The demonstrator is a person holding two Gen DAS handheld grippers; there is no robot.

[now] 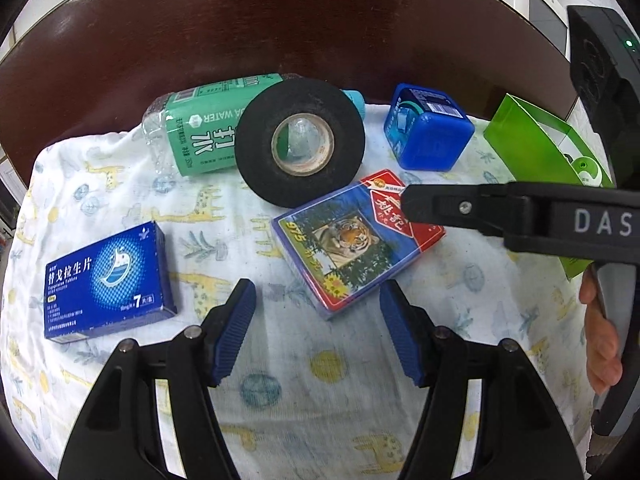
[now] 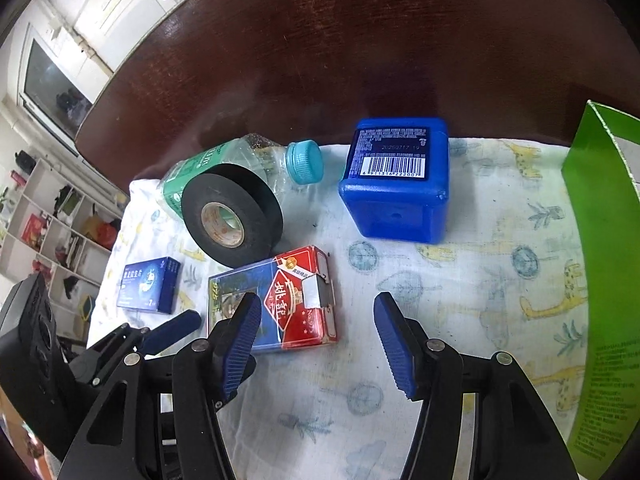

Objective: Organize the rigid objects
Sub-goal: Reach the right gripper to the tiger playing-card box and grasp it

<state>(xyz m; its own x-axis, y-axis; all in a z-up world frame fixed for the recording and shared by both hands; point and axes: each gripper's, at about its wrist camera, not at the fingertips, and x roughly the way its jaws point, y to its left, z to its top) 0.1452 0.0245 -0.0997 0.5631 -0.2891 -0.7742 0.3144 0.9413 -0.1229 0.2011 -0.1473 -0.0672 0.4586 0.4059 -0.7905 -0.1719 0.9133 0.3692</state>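
On a giraffe-print cloth (image 1: 280, 408) lie a playing-card pack with a tiger picture (image 1: 352, 240) (image 2: 276, 304), a black tape roll (image 1: 300, 142) (image 2: 232, 216) leaning on a green-labelled water bottle (image 1: 200, 128) (image 2: 256, 160), a blue cube container (image 1: 428, 132) (image 2: 396, 184) and a blue medicine box (image 1: 108, 280) (image 2: 148, 284). My left gripper (image 1: 318, 312) is open and empty, just short of the card pack. My right gripper (image 2: 316, 328) is open and empty above the card pack's right end; it shows from the side in the left wrist view (image 1: 404, 200).
A green carton (image 1: 548, 160) (image 2: 600, 280) stands at the cloth's right side. The cloth lies on a dark brown wooden table (image 1: 280, 20) (image 2: 360, 40). Shelves and white cabinets (image 2: 60, 220) are beyond the table's left edge.
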